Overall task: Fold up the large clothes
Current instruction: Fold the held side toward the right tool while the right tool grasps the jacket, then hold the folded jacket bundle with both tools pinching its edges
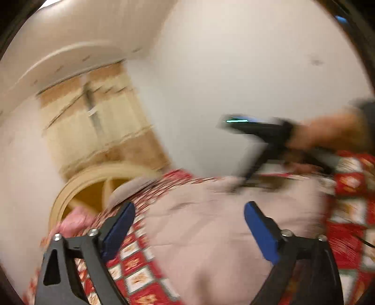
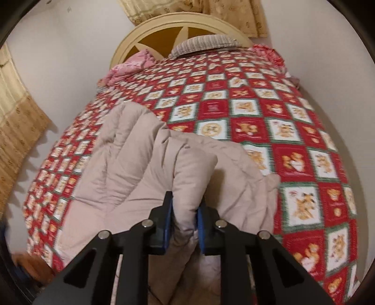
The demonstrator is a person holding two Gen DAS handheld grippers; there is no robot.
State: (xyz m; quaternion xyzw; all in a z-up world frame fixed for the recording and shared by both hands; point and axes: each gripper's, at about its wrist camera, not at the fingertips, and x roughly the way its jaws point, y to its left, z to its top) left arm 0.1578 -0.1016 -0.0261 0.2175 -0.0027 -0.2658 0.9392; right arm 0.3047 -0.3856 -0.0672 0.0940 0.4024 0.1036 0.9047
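Right wrist view looks down its own fingers: the right gripper (image 2: 184,212) is nearly closed, its blue pads (image 2: 166,225) pinching a thick fold of the beige padded garment (image 2: 145,162) close to the lens. From that pinch the garment spreads away over the near left part of the bedspread (image 2: 293,131), a red, white and green patchwork with bear squares that covers the bed. Farther off, at the head edge, a pink bundle (image 2: 138,62) sits in the left corner and a striped pillow (image 2: 204,43) leans at the cream arched headboard (image 2: 178,20), with patterned curtains (image 2: 18,117) on the walls. Left wrist view is badly blurred: the left gripper (image 1: 189,208) stands wide apart with nothing between its pads (image 1: 117,230), above the same beige cloth; beyond, the right gripper shows only as a dark smear
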